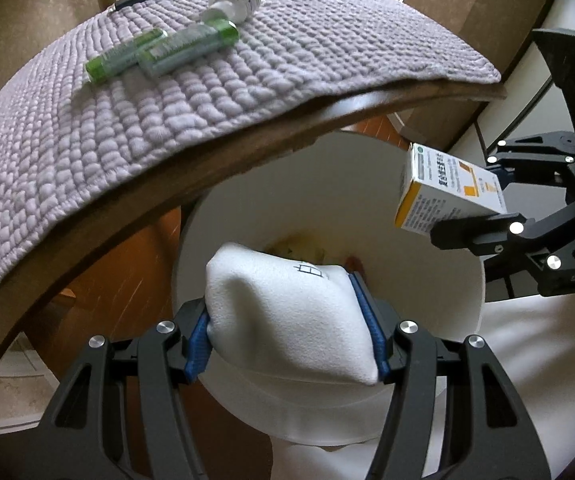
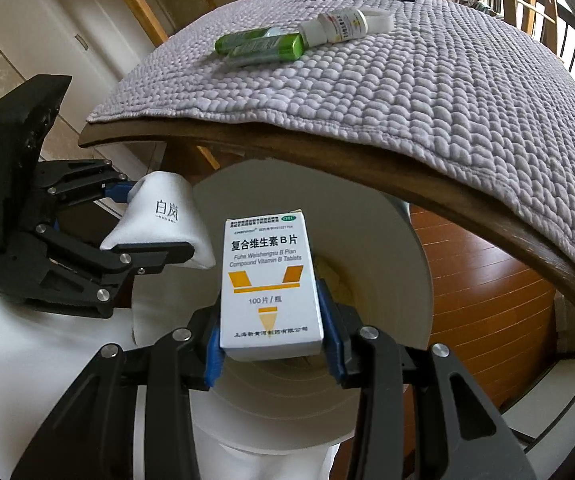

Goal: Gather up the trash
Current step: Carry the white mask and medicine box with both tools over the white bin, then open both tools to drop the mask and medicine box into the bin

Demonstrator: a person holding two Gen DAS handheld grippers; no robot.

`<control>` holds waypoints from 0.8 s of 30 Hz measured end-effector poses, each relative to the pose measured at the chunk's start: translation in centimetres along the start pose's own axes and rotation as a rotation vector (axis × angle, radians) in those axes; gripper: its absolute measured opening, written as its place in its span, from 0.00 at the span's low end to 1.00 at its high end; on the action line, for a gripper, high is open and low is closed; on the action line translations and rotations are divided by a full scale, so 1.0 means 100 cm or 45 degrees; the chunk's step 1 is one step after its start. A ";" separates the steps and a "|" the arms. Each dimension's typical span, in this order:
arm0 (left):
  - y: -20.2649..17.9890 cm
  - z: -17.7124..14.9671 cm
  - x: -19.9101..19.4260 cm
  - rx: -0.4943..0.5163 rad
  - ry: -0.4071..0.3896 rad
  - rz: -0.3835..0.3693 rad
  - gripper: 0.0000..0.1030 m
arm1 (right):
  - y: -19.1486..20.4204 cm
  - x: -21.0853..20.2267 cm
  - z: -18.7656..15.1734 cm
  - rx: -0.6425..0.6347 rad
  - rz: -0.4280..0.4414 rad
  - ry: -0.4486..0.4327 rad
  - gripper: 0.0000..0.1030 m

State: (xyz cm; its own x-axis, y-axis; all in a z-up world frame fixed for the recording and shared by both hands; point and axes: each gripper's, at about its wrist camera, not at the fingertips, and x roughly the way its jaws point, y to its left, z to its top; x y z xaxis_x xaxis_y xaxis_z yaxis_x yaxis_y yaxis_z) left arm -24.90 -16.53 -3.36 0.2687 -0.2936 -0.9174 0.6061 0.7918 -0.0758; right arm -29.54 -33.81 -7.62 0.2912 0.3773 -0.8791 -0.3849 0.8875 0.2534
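So right up front in the left wrist view, the left gripper [image 1: 287, 328] has its blue pads squeezed onto a soft white packet [image 1: 283, 312], the pillowy kind with some small printed characters on it. It's hanging over the mouth of a white bin [image 1: 407, 280], which fills the middle of the frame; there's some yellowish stuff at the bottom, too blurry to tell what. Over at 3 o'clock the right gripper [image 1: 475, 208] is clamped on a white and orange vitamin box [image 1: 443, 196], also above the bin's rim. The right wrist view shows the same box [image 2: 271, 284] upright between the blue pads, bin right behind it. Up at 11 o'clock on the lilac quilted mat [image 1: 247, 80] lie two green tubes [image 1: 159, 54] and a little white bottle [image 1: 231, 4], all bunched together and well apart from the bin.
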 end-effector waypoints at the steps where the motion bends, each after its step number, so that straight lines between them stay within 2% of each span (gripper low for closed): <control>1: -0.001 -0.001 0.001 0.001 0.005 0.002 0.60 | 0.000 0.002 0.001 0.000 0.000 0.004 0.38; 24: -0.001 -0.006 0.040 -0.006 0.080 0.010 0.60 | -0.001 0.031 -0.008 0.036 0.007 0.066 0.39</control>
State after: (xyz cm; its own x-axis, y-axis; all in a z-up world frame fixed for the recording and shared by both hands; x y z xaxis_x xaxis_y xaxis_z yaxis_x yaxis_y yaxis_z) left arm -24.37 -17.43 -7.25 0.2261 -0.2533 -0.9406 0.6008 0.7964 -0.0700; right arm -29.34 -32.94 -10.66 0.2433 0.3690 -0.8970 -0.3614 0.8927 0.2692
